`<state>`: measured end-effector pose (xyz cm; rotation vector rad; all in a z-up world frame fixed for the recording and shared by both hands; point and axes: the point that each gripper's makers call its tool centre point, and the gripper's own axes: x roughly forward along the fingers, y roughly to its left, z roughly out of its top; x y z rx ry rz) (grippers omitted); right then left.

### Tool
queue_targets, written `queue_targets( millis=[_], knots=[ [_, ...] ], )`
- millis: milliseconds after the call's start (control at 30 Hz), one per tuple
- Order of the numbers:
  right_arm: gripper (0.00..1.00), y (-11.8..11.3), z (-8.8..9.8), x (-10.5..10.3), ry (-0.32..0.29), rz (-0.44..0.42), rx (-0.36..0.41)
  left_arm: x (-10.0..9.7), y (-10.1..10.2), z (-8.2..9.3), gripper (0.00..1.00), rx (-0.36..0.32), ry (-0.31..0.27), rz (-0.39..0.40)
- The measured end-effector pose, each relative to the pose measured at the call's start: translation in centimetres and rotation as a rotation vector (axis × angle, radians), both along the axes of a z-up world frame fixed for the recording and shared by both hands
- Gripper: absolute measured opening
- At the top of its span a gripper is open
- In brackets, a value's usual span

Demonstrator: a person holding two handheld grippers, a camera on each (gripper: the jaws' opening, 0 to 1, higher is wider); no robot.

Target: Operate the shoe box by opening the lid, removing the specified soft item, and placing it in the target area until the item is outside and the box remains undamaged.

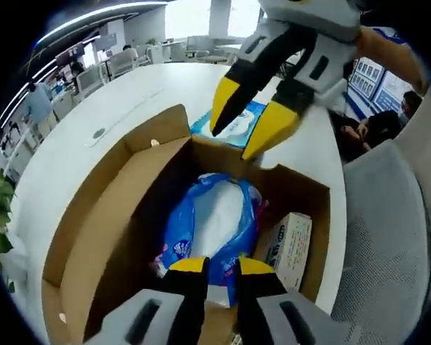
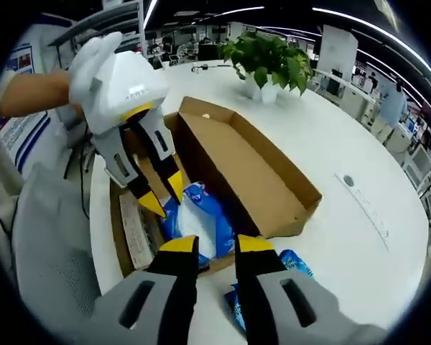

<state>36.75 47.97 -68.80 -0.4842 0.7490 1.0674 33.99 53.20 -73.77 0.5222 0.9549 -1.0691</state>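
Left gripper (image 1: 221,267) over blue bag (image 1: 210,223) in open shoe box (image 1: 122,208)

We noted a round white table (image 2: 330,136) bearing a potted plant (image 2: 269,61) at its far side. A grey chair (image 1: 388,237) stood beside it, office desks (image 1: 93,72) beyond.

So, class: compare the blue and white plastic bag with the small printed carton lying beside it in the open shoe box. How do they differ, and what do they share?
The plastic bag is soft, crumpled and glossy; the carton is stiff and flat-sided. The bag is blue and white; the carton is pale with blue print. The bag takes up the middle of the shoe box and looks bigger; the carton sits against one wall. Both lie inside the box, its lid open.
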Motion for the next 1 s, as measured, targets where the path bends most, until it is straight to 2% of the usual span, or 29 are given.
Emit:
queue_targets(
  millis=[200,367,567,667,833,1000],
  knots=[
    [0.16,1.1,-1.4,0.1,0.005,0.027,-0.035,0.2,0.4,-0.2,0.11,0.011,-0.008,-0.013],
    [0.16,1.7,-2.5,0.3,0.012,0.044,-0.062,-0.1,-1.0,0.9,0.16,-0.054,-0.026,-0.059],
    [0.16,2.3,-3.5,0.3,0.028,0.059,-0.087,-0.5,-1.0,-0.3,0.17,-0.019,-0.004,-0.116],
    [0.13,2.4,-4.0,0.6,0.027,0.060,-0.106,-0.5,-0.6,-0.5,0.11,0.005,-0.007,-0.124],
    [0.00,2.3,-4.5,0.9,0.018,0.061,-0.138,-0.4,0.2,-1.0,0.02,0.030,0.000,-0.123],
    [0.00,2.3,-4.3,1.0,0.021,0.045,-0.130,-0.6,0.7,-0.6,0.01,0.028,0.018,-0.080]
  ],
)
